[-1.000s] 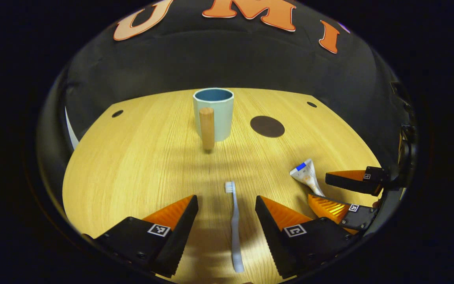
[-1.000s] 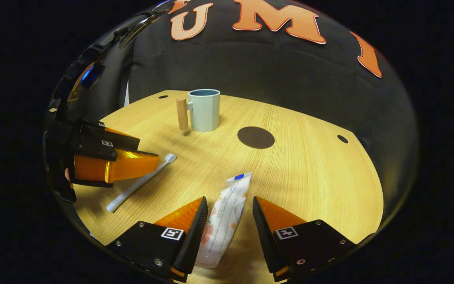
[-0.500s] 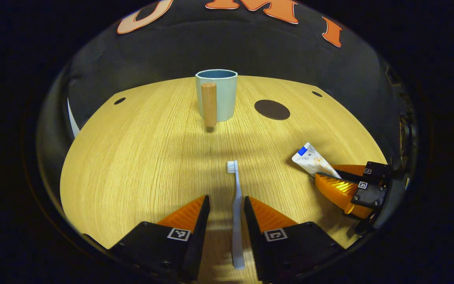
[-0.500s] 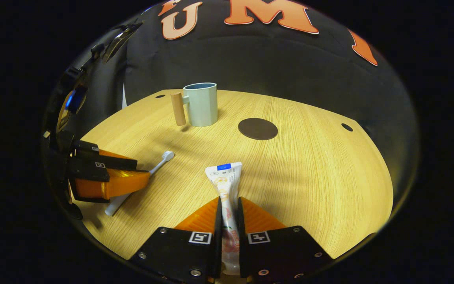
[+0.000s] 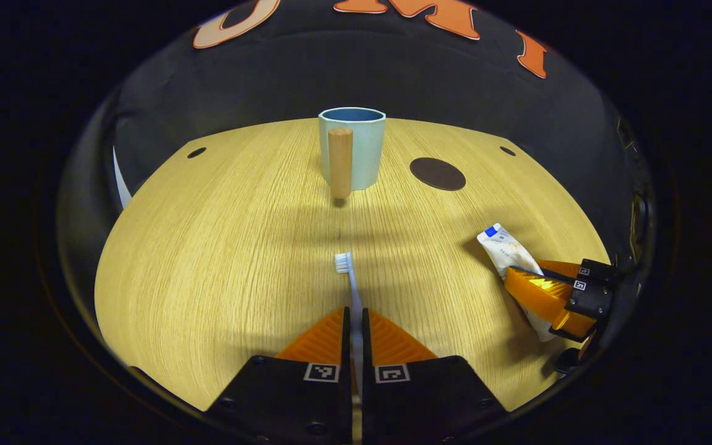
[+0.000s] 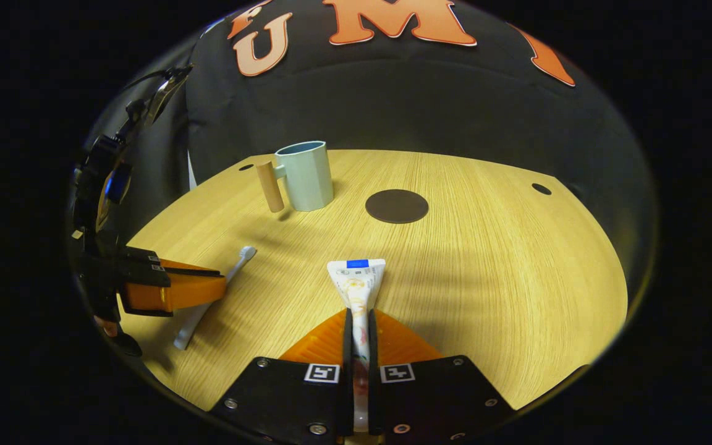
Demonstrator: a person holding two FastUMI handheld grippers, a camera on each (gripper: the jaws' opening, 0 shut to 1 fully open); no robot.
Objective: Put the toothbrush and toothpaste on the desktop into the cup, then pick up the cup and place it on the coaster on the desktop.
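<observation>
Left tool (image 5: pixel 356 321) closed on thin plastic toothbrush (image 5: pixel 345 272); right tool (image 6: pixel 361 327) clamped on flat soft toothpaste (image 6: pixel 356 281), both over wooden counter (image 5: pixel 220 247); faceted cup (image 5: pixel 356 148) behind, round coaster (image 5: pixel 437 173) beside

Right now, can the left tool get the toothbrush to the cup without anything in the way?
Probably yes. The left tool is shut on the toothbrush, and bare desktop runs straight ahead to the cup. Its wooden handle faces the tool, so coming in over the rim looks safest.
</observation>
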